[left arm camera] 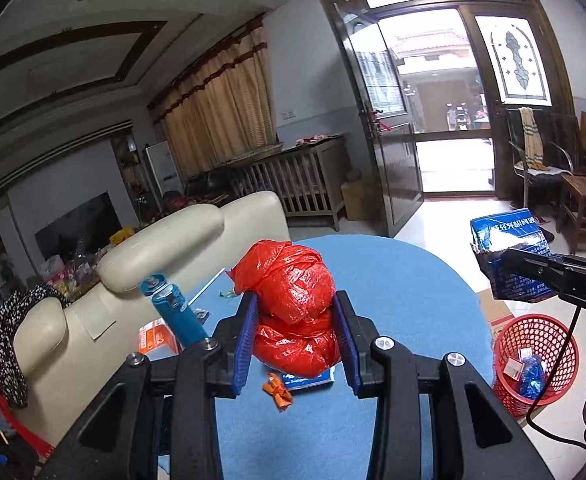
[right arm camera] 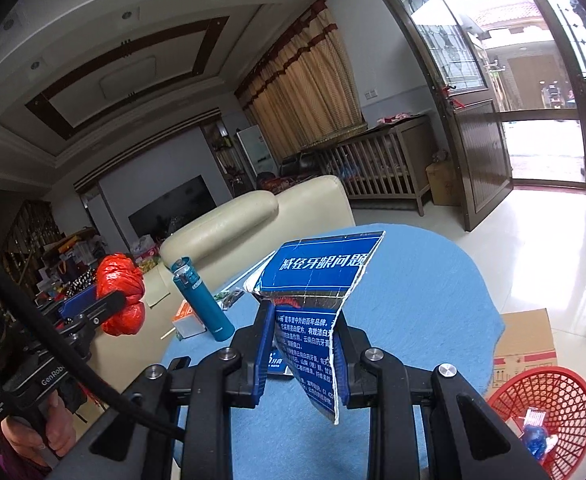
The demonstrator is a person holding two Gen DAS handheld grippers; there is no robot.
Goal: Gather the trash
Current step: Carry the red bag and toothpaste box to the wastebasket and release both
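Observation:
My left gripper (left arm camera: pixel 297 308) is shut on a crumpled red plastic bag (left arm camera: pixel 293 304) and holds it above the round blue table (left arm camera: pixel 405 300). The bag also shows in the right wrist view (right arm camera: pixel 121 300). My right gripper (right arm camera: pixel 305 316) is shut on a torn blue toothpaste box (right arm camera: pixel 317 304), raised over the table; the box also shows in the left wrist view (left arm camera: pixel 509 236). A red mesh basket (left arm camera: pixel 533 364) stands on the floor to the right of the table, with some trash inside; it also shows in the right wrist view (right arm camera: pixel 549 412). An orange wrapper (left arm camera: pixel 279 390) lies on the table.
A teal bottle (left arm camera: pixel 179 312) stands on the table's left side next to an orange-white carton (left arm camera: pixel 157 338). A blue booklet (left arm camera: pixel 313 378) lies under the bag. A cream sofa (left arm camera: pixel 165 256) is behind the table. A cardboard box (right arm camera: pixel 525 340) lies by the basket.

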